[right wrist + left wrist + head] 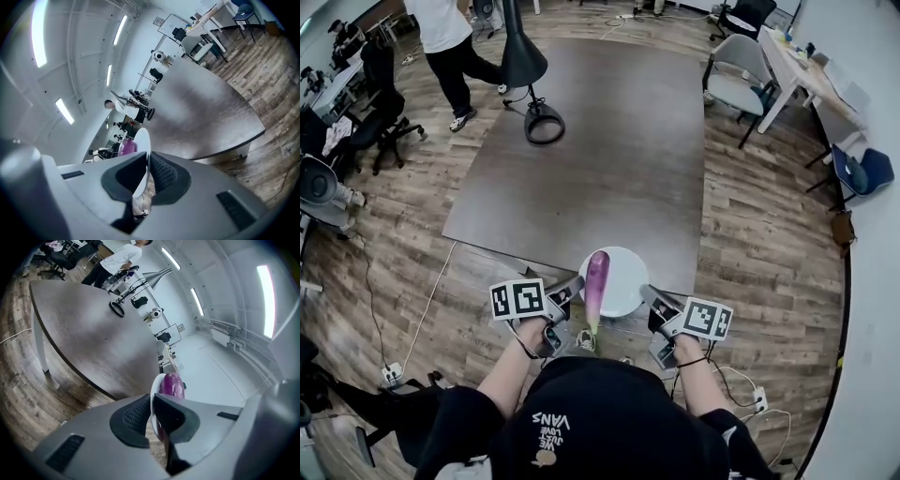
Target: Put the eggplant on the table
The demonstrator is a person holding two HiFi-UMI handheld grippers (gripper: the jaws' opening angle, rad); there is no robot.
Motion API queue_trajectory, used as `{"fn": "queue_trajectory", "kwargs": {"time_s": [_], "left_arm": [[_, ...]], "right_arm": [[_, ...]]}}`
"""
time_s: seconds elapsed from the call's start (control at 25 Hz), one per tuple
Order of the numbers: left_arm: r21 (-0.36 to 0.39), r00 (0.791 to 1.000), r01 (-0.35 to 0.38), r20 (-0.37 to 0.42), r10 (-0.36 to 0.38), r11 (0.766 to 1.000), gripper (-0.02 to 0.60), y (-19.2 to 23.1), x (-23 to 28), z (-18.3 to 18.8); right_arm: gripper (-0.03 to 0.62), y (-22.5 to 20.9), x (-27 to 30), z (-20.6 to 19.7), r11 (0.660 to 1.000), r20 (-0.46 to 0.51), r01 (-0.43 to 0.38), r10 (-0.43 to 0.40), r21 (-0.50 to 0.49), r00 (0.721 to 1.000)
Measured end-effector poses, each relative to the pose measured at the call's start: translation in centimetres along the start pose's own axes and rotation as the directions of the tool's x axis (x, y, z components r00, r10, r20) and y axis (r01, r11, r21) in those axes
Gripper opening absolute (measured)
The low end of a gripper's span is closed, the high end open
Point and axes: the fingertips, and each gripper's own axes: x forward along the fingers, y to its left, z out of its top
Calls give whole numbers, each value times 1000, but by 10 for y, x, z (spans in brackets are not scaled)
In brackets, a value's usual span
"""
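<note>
A purple eggplant (596, 279) lies on a round white plate (622, 281) held level over the near edge of the big grey-brown table (609, 141). My left gripper (572, 291) is shut on the plate's left rim and my right gripper (650, 300) on its right rim. In the left gripper view the jaws (151, 413) pinch the thin plate edge (153, 391), with the eggplant (171, 384) just beyond. In the right gripper view the right gripper (147, 171) clamps the plate (141, 143), and the eggplant (126, 147) shows behind it.
A black lamp (523, 61) with a ring base (544, 124) stands at the table's far left. A person (450, 37) walks beyond it. Office chairs (733, 80) and a white desk (802, 70) stand at the right. Cables and a power strip (391, 375) lie on the wooden floor.
</note>
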Motion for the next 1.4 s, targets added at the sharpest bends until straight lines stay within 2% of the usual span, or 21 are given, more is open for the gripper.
{"fn": "queue_trajectory", "kwargs": {"time_s": [0.32, 0.6, 1.4], "left_arm": [[15, 998, 31, -53, -30, 999, 34, 16, 4, 30], [5, 997, 40, -62, -39, 999, 34, 17, 19, 51], [-23, 1000, 10, 28, -9, 1000, 34, 3, 107, 134]], "right_arm": [[29, 3, 29, 10, 999, 44, 33, -34, 14, 998], [29, -2, 41, 27, 998, 40, 51, -52, 31, 998], [29, -35, 87, 152, 1000, -45, 15, -16, -22, 999]]}}
